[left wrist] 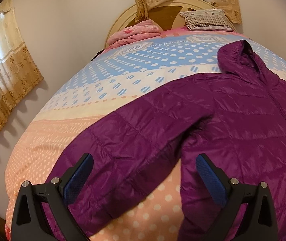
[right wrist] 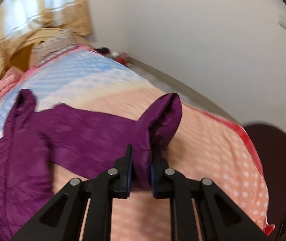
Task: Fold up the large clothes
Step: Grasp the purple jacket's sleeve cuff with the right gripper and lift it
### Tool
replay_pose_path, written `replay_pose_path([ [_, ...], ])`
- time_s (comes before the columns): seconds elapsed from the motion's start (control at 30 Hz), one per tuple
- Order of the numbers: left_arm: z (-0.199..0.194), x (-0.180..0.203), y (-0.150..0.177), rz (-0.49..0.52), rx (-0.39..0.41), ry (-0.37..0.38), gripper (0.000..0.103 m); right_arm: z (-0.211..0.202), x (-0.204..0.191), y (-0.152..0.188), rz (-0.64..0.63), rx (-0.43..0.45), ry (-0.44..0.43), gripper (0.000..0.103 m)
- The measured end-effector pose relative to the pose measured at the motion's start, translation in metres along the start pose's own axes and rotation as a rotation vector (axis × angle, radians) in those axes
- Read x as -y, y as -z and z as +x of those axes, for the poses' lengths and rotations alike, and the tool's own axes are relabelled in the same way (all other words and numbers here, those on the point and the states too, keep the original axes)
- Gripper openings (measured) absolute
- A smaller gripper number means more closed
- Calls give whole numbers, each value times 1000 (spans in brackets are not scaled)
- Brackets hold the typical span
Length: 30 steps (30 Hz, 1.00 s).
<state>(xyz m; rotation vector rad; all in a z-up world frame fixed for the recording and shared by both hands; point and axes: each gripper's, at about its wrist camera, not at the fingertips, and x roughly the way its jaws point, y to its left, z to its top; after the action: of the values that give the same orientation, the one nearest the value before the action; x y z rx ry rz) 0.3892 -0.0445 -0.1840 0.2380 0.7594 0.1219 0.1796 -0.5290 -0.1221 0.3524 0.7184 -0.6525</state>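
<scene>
Jacket (left wrist: 233, 120) spread face-up on the bed (left wrist: 82, 110), hood toward the headboard. Right gripper (right wrist: 141, 170) pinches the right sleeve's cuff (right wrist: 163, 116), the body lying to its left. Left gripper (left wrist: 144, 180) hovers open astride the other sleeve (left wrist: 123, 150).

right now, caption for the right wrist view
Right gripper clamped on a sleeve of the purple puffer jacket on a polka-dot bedspread.

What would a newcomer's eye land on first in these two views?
The purple jacket, spread across the polka-dot bedspread, dominates both views. In the right wrist view the right gripper is shut on the jacket's sleeve, whose cuff sticks up past the pads. In the left wrist view the left gripper is open above the other sleeve, gripping nothing.
</scene>
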Motion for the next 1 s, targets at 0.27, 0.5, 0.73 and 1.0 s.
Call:
replay_pose_path([
  [0.27,9,-18,-7,-4,-1,-20,102,-1,-160,-4,-244,84,-169,15],
  [0.5,16,-36,-6,-25,-11,-30,102,15,-256,29,-386,63,-282,15],
  [0.73,28,-49,-5,-42,-25,-60,102,33,-320,68,-446,-7,-371,15],
  [1.0,29,-49,-3,-42,-34,-86,102,39,-361,110,-490,-72,-526,23],
])
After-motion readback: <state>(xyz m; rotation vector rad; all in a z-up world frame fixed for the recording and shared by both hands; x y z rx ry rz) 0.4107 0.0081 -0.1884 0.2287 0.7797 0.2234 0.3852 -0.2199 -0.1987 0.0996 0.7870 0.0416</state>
